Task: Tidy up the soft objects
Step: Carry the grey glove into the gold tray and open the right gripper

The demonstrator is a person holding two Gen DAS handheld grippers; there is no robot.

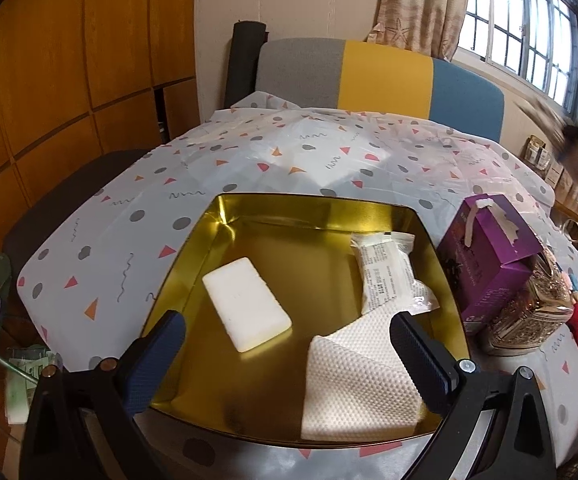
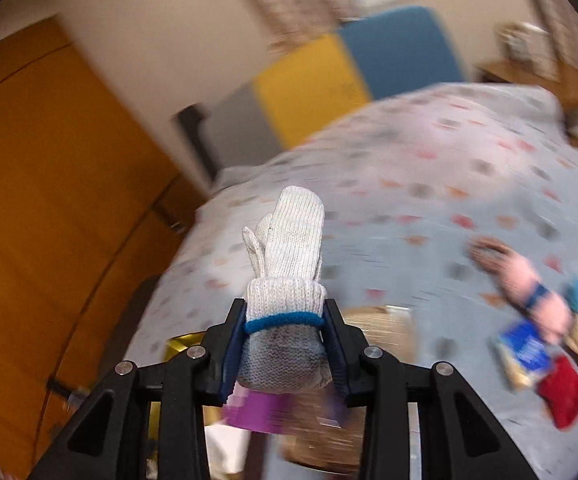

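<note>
Black claw (image 2: 285, 344) frames — blue ribbed pads (image 1: 419, 354), silver screws.

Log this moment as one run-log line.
left hand-held gripper: open, over gold metal tray | right hand-held gripper: shut on white knitted mitten | tray holds: white foam block, white textured cloth

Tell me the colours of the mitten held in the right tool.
The mitten is off-white knit with a blue band and a grey cuff end, clearest in the right wrist view.
</note>
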